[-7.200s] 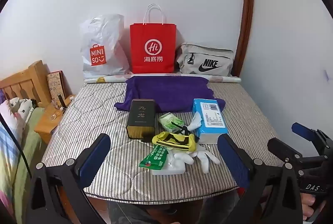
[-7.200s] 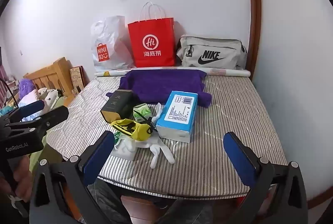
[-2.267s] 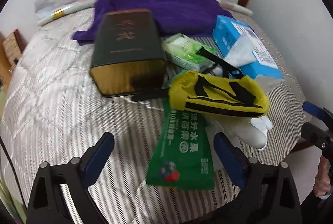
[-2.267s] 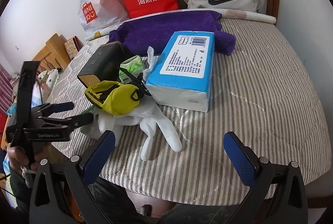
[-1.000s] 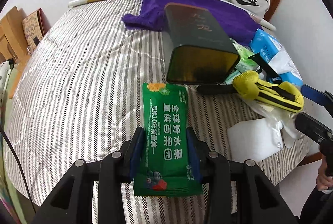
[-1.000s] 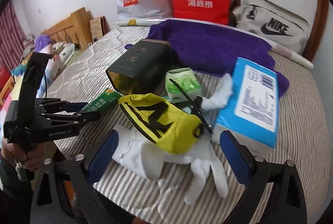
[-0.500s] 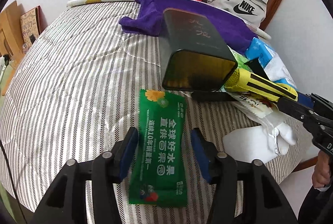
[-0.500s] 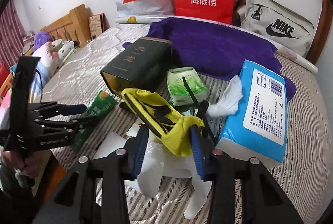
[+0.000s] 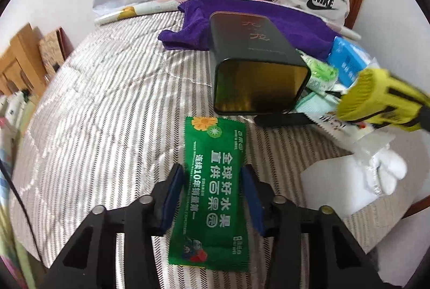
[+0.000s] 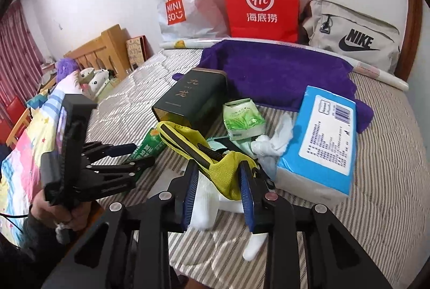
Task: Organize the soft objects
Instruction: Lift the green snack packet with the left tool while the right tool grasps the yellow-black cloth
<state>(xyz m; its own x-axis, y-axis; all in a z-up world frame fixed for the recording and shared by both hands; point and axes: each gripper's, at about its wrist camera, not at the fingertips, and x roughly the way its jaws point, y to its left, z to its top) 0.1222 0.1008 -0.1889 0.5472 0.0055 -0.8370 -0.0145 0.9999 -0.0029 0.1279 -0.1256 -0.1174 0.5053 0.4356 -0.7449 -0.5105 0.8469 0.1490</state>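
A green snack packet point(image 9: 215, 168) lies lengthwise on the striped mattress point(image 9: 107, 114), between the blue pads of my left gripper point(image 9: 212, 187). The jaws are closing and the pads press its long edges. My right gripper point(image 10: 219, 189) is closing on a yellow-and-black pouch point(image 10: 223, 170) and holds it lifted above white gloves point(image 10: 204, 208). The left wrist view has the pouch point(image 9: 384, 98) hanging at the right edge. In the right wrist view, the left gripper point(image 10: 134, 154) and the packet point(image 10: 150, 146) are at the left.
A dark tin point(image 10: 193, 101) lies on its side with its open mouth toward me. Near it are a green tea packet point(image 10: 242, 119), a blue tissue pack point(image 10: 322, 133) and a purple towel point(image 10: 282, 68). Bags line the wall. The mattress edge is close in front.
The right gripper closed on the yellow pouch and raised it off the gloves. The left jaws opened slightly around the green packet, then closed on it again.
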